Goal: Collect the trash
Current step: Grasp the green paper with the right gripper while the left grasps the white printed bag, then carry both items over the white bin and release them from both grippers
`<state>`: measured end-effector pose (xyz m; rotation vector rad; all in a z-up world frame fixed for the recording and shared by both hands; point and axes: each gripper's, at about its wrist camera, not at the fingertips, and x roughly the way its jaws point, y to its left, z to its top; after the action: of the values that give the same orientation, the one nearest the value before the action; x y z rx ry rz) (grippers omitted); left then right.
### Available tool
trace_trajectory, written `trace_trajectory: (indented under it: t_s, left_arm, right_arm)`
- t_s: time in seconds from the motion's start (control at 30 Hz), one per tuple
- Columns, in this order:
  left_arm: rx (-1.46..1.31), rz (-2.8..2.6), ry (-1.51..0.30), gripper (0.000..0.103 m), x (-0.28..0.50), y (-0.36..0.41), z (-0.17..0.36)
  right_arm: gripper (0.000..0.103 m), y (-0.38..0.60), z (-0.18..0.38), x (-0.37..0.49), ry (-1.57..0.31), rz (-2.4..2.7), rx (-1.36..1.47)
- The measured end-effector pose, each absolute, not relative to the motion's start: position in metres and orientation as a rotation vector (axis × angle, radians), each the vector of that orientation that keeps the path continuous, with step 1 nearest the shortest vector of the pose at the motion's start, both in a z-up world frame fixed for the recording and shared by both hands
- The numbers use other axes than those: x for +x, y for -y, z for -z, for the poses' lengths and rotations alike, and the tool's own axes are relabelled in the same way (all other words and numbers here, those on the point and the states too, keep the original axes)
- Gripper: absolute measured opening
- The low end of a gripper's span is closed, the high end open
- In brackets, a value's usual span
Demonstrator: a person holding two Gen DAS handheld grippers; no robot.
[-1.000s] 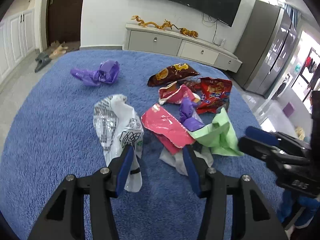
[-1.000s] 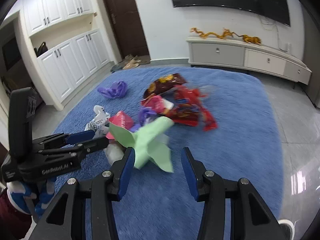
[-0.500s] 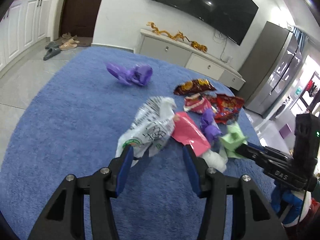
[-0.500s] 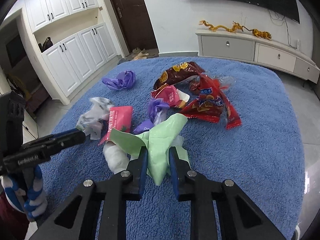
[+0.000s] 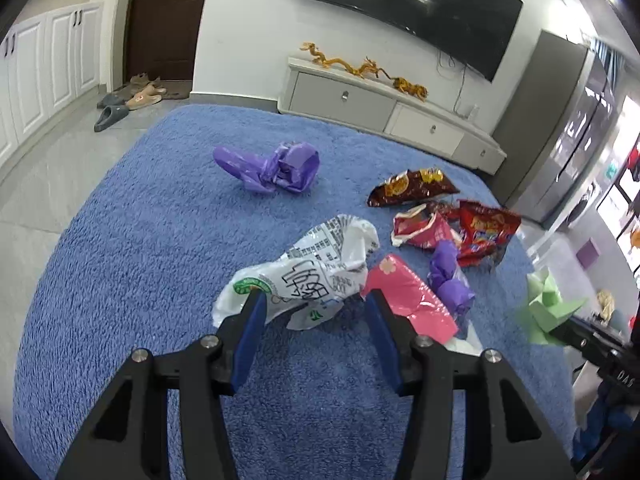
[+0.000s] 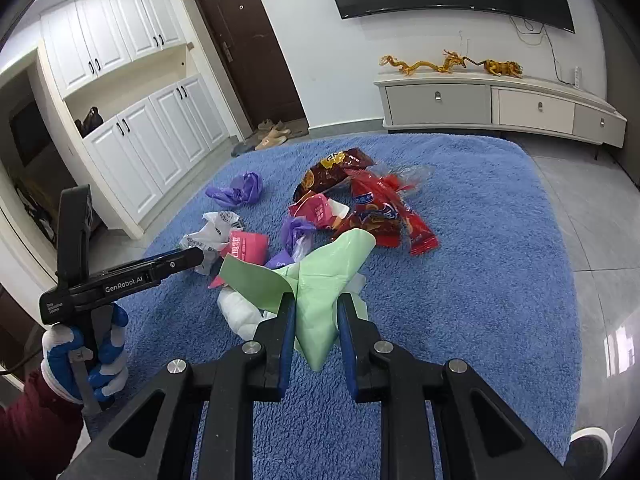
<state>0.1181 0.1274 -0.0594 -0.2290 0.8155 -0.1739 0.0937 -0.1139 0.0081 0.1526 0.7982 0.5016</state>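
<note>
Your right gripper (image 6: 316,312) has its jaws drawn narrow and clamped on a pale green plastic bag (image 6: 320,276), whose loose folds fan out above the blue pads and hang a little below them. Your left gripper (image 5: 316,312) stands with its jaws about half apart, holding nothing; a crumpled white printed bag (image 5: 304,276) lies on the carpet just beyond its tips and partly between them. All the trash sits on a blue shaggy carpet (image 5: 140,240). To the right of the white bag, touching it, lies a pink wrapper (image 5: 408,296), and beside that a small purple wad (image 5: 448,276). Further back are a red snack packet (image 5: 484,232), a torn pink and white packet (image 5: 420,228) and a dark brown chip bag (image 5: 412,188), clustered close together. A larger purple bag (image 5: 276,168) lies alone, well apart to the left. In the right wrist view, your left hand (image 6: 84,356) wears a blue and white glove around the gripper's handle.
</note>
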Motion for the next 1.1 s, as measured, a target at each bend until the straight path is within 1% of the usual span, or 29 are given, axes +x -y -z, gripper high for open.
trace_trajectory:
  t_s: [0.1, 0.27, 0.43, 0.5, 0.63, 0.67, 0.7, 0.8, 0.93, 1.1]
  left_arm:
    - [-0.2, 0.155, -0.777, 0.05, 0.11, -0.129, 0.05]
    - [-0.036, 0.212, -0.775, 0.05, 0.117, -0.117, 0.044]
    - [0.181, 0.252, -0.815, 0.05, 0.138, -0.1, 0.057]
    - [0.225, 0.275, -0.83, 0.054, 0.145, -0.097, 0.062]
    - [0.244, 0.257, -0.891, 0.053, 0.162, -0.096, 0.083]
    - [0.237, 0.252, -0.879, 0.049, 0.163, -0.097, 0.084]
    - [0.215, 0.259, -0.874, 0.04, 0.164, -0.099, 0.084]
    - [0.141, 0.265, -0.861, 0.029, 0.161, -0.107, 0.081]
    - [0.079, 0.26, -0.829, 0.025, 0.144, -0.115, 0.069]
    - [0.036, 0.267, -0.74, 0.024, 0.108, -0.108, 0.032]
  right_arm:
    - [0.019, 0.117, -0.011, 0.091, -0.79, -0.499, 0.162]
    - [0.019, 0.12, -0.012, 0.089, -0.787, -0.5, 0.18]
    - [0.019, 0.124, -0.013, 0.088, -0.786, -0.497, 0.194]
    - [0.019, 0.127, -0.014, 0.088, -0.787, -0.492, 0.197]
    - [0.019, 0.13, -0.016, 0.087, -0.782, -0.478, 0.2]
    - [0.019, 0.13, -0.017, 0.087, -0.781, -0.477, 0.2]
    - [0.019, 0.13, -0.017, 0.086, -0.779, -0.474, 0.2]
    - [0.019, 0.132, -0.018, 0.084, -0.774, -0.468, 0.2]
    - [0.019, 0.138, -0.02, 0.079, -0.765, -0.461, 0.21]
    - [0.019, 0.152, -0.025, 0.067, -0.74, -0.45, 0.243]
